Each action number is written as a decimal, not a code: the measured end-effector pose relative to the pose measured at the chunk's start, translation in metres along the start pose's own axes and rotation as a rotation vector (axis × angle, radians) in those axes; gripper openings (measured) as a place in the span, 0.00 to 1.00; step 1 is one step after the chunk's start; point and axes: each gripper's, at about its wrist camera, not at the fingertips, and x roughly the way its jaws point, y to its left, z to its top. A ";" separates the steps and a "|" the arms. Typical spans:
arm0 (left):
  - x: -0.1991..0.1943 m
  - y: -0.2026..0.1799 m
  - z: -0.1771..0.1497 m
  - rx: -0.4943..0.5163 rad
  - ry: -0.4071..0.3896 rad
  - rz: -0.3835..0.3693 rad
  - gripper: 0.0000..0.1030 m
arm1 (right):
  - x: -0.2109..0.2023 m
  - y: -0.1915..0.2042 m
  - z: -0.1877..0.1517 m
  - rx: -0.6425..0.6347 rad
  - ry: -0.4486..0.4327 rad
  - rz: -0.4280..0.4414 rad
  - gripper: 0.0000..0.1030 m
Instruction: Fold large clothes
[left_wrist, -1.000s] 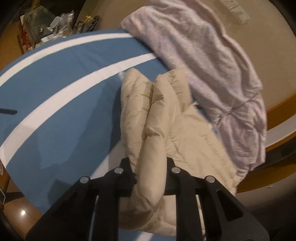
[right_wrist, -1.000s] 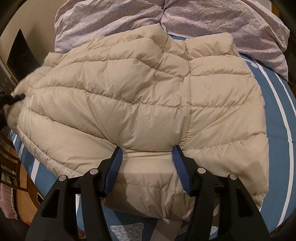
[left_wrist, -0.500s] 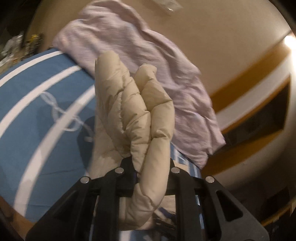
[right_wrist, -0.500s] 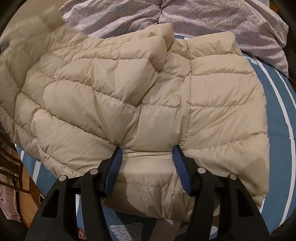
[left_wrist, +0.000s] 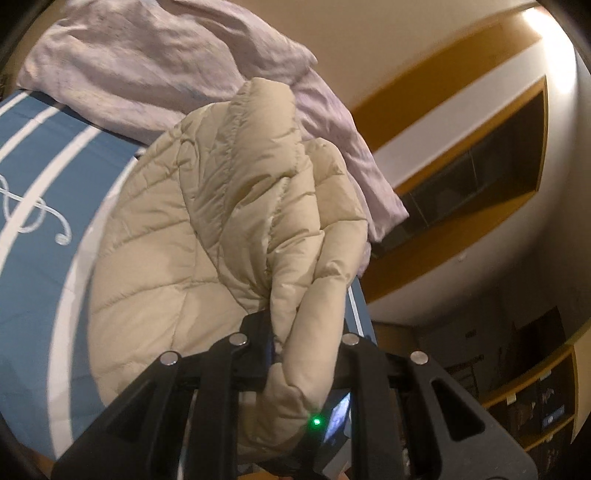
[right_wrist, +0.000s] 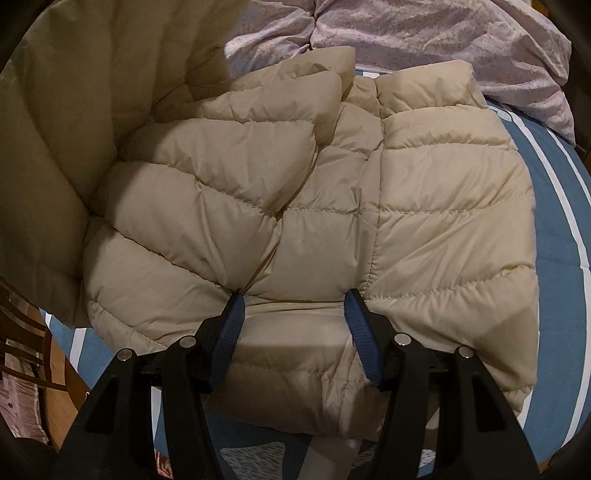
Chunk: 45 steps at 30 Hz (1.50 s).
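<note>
Puffy jacket (right_wrist: 295, 206): light, soft, slippery. Left gripper (left_wrist: 306, 332) clamps its edge; right gripper (right_wrist: 293, 306), half-open, presses at 6 o'clock.

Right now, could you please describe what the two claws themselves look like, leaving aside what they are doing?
Both are black plastic with angular, triangular cut-out linkages joined by round silver pins. The right claw has ribbed blue pads lining the inner faces of its fingers. On the left claw the pads are mostly hidden; a green light glows near its base beside a small bright screen. No cables, sleeves or hands are visible.

Blue striped bedsheet (right_wrist: 554, 206), rumpled lilac quilt (left_wrist: 147, 62), perhaps shelving (left_wrist: 535, 406).
</note>
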 end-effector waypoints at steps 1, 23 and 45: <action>0.005 -0.003 -0.002 0.004 0.012 -0.002 0.16 | 0.000 0.000 0.000 0.001 -0.001 0.002 0.57; 0.115 -0.027 -0.038 0.044 0.272 0.008 0.18 | -0.011 -0.026 -0.008 0.106 -0.079 0.107 0.57; 0.093 -0.063 -0.038 0.201 0.252 0.030 0.55 | -0.032 -0.038 -0.016 0.153 -0.084 0.129 0.57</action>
